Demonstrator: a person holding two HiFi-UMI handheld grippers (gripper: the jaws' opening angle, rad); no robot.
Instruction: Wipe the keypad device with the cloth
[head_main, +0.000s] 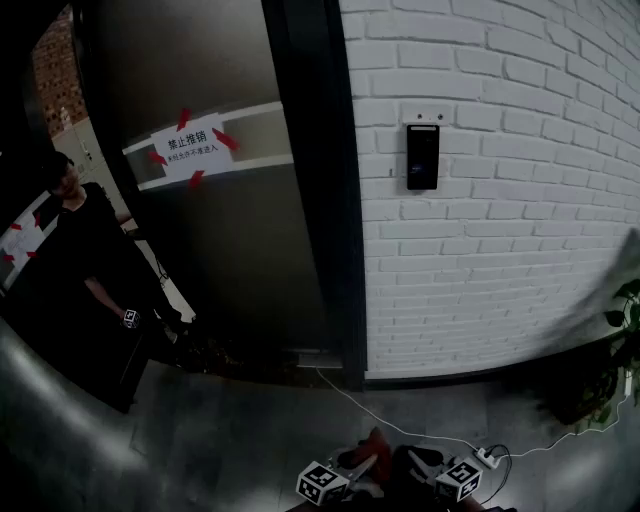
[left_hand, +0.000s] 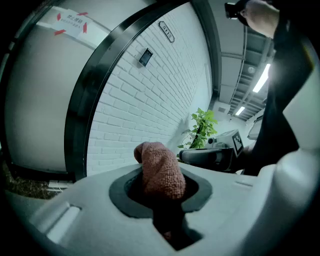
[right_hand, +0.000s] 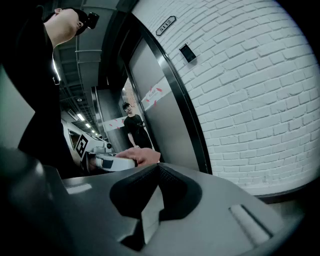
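Note:
The keypad device (head_main: 422, 157) is a slim black panel fixed high on the white brick wall, right of the door frame. It also shows small in the left gripper view as the keypad device (left_hand: 145, 56) and in the right gripper view as the keypad device (right_hand: 187, 52). Both grippers hang low and far below it. My left gripper (head_main: 368, 458) is shut on a reddish-brown cloth (left_hand: 160, 170), which sticks up from its jaws; the cloth (head_main: 375, 442) shows in the head view too. My right gripper (right_hand: 157, 175) is beside it, shut with nothing in it.
A dark door frame (head_main: 325, 200) edges a grey door bearing a taped paper sign (head_main: 188, 145). A person in black (head_main: 75, 260) stands at the left. A white cable and power strip (head_main: 487, 458) lie on the floor. A potted plant (head_main: 610, 370) stands at the right.

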